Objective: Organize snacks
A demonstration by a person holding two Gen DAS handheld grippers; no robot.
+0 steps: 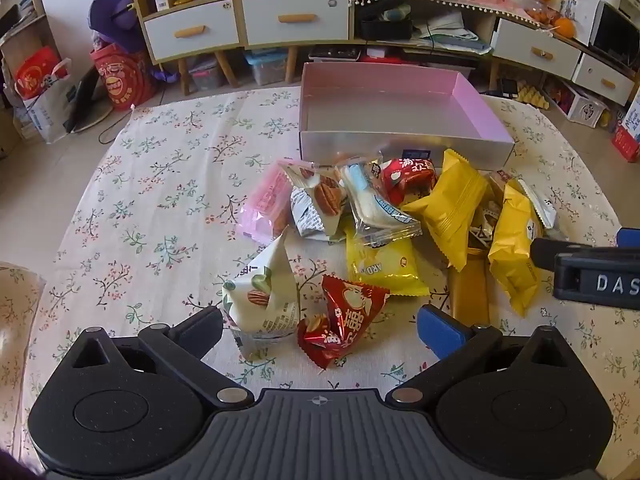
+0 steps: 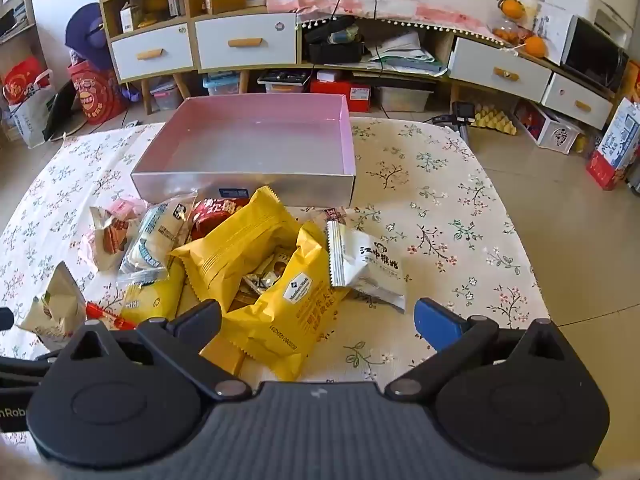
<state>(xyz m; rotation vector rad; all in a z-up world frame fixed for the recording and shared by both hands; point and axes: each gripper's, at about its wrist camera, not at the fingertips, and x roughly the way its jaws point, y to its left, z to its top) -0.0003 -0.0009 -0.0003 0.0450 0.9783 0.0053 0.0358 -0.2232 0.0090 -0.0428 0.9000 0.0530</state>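
Observation:
A pile of wrapped snacks lies on the floral tablecloth in front of an empty pink box (image 1: pixel 472 96) (image 2: pixel 348 140). My left gripper (image 1: pixel 320 326) is open, its jaws either side of a cream nut packet (image 1: pixel 266 300) and a red candy packet (image 1: pixel 340 326). My right gripper (image 2: pixel 318 322) is open, low over a yellow packet (image 2: pixel 288 312), with a white packet (image 2: pixel 366 266) just beyond. The right gripper also shows at the right edge of the left wrist view (image 1: pixel 592 264). More yellow packets (image 1: pixel 452 204), a pink packet (image 1: pixel 266 204) and another red packet (image 1: pixel 410 178) lie near the box.
The table (image 2: pixel 440 200) has bare cloth to the right of the pile and to the left in the left wrist view (image 1: pixel 160 200). Beyond the table stand cabinets with drawers (image 2: pixel 244 42), bags (image 1: pixel 120 76) and boxes on the floor.

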